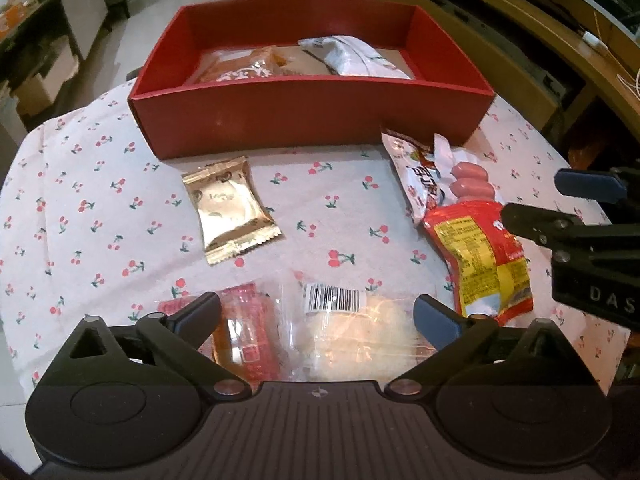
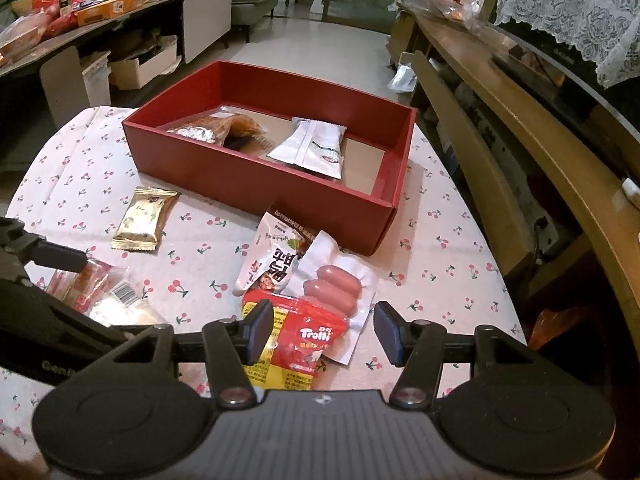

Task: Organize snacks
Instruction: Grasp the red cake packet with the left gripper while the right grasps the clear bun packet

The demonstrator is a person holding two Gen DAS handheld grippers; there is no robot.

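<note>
Both tongs apart: left tongs (image 1: 316, 320) over clear pkt (image 1: 352, 332) (barcode label), right tongs (image 2: 322, 334) over red Trolli bag (image 2: 298, 340).

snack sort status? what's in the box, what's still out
Done: two packs lie in the red box, an orange-brown one and a white one.
In hand: nothing gripped. The left gripper is open over the clear barcode pack; the right gripper is open over the Trolli bag.
Left on the cloth: those two, the gold packet, the sausage pack and the white printed pouch.
</note>
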